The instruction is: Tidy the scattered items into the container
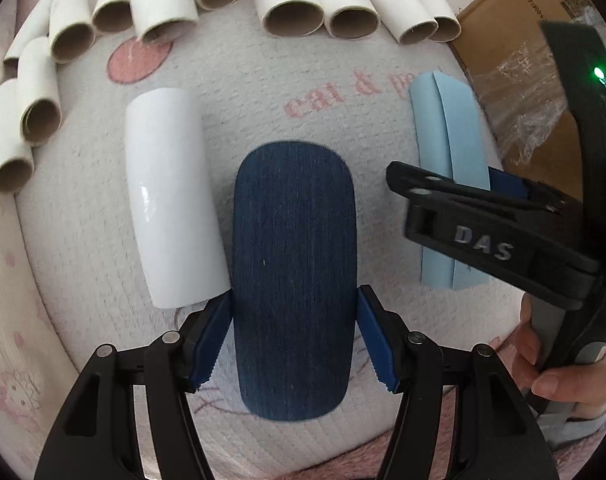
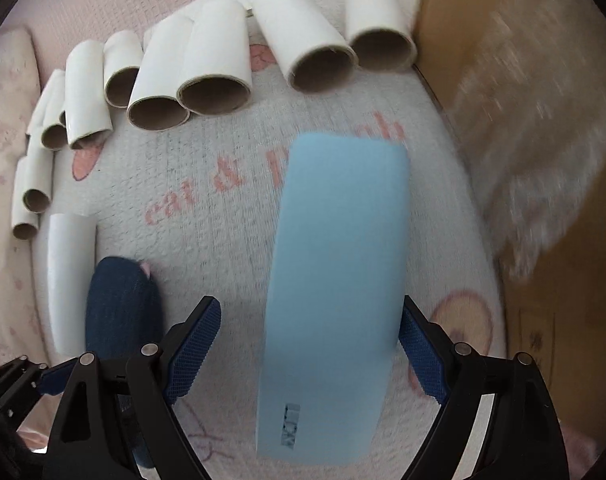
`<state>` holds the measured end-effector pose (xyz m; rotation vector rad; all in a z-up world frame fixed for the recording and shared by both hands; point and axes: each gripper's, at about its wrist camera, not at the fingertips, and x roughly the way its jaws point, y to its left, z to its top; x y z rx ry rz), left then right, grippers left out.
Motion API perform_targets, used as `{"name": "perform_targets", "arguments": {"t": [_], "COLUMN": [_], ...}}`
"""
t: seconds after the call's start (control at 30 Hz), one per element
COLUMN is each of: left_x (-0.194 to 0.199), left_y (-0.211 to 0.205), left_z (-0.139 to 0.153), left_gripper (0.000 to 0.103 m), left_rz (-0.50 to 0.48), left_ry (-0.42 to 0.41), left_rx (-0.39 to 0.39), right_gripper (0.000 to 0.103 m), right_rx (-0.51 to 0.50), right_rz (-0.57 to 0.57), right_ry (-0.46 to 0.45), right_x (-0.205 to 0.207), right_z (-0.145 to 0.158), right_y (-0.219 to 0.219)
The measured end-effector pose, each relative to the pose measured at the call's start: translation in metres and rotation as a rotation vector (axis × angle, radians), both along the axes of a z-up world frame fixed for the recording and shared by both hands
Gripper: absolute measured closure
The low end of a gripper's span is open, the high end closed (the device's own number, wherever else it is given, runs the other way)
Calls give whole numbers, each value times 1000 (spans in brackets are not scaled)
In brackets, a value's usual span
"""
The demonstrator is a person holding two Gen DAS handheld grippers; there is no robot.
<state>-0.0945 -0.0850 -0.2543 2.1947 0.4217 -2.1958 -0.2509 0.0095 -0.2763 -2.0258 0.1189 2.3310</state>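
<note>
The left gripper [image 1: 295, 344] holds a dark blue roll [image 1: 293, 280], its blue pads [image 1: 213, 340] pressed against both sides of it above the white blanket [image 1: 239, 112]. A glossy white roll [image 1: 173, 200] lies just beside it. The right gripper [image 2: 309, 356] has its jaws spread wide around a light blue roll [image 2: 335, 292]; the right pad touches the roll's edge, the left pad stands clear of it. White cardboard tubes [image 1: 295, 4] lie in a curved row at the blanket's far edge. A brown cardboard box [image 1: 515, 80] with clear plastic inside stands just beside the light blue roll.
</note>
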Motion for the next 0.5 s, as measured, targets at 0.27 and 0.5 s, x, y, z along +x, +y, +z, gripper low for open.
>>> {"name": "perform_targets", "arguments": {"t": [0.27,0.5], "left_x": [-12,-15], "left_y": [1,13], "left_z": [-3,-5], "left_gripper": [36,36], "left_rz": [18,-6], "left_ry": [-14,-17], "left_rx": [-7,-78], "right_gripper": [15,34], "right_rx": [10,51], "right_rz": [28,29], "right_ry": [0,2], "right_x": [-5,-4], "right_z": [-6,-6], "right_y": [-4,-7]}}
